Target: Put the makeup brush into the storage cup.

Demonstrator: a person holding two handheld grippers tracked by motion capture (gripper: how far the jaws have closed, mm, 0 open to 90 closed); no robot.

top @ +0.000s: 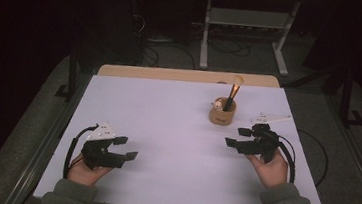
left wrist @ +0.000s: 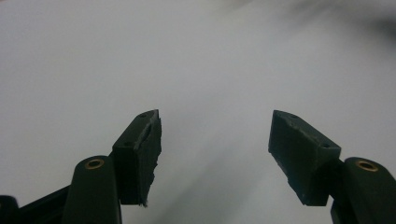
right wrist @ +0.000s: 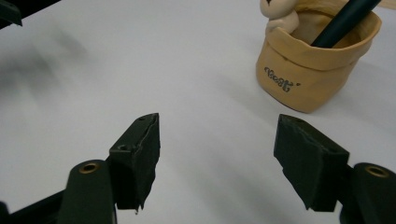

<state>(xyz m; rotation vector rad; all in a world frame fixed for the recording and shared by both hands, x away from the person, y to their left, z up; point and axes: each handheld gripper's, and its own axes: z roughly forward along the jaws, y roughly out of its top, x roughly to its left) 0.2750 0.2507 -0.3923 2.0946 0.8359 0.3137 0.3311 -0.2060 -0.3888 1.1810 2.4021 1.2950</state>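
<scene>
Clearly, I was between grasps: both tongs stood wide open with nothing between their pads. My left tongs hovered low over the near left of the white desk, well apart from everything. My right tongs sat near the tan, soft-sided cup, which stood toward the far right of the desk with a dark-handled makeup brush leaning upright in it and a small pale figure at its rim. I judged the brush already placed, or about to be drawn out; either way the next move called for turning the right tongs toward the handle. Beyond the desk the room was dark, with cables and a metal frame on the floor.
</scene>
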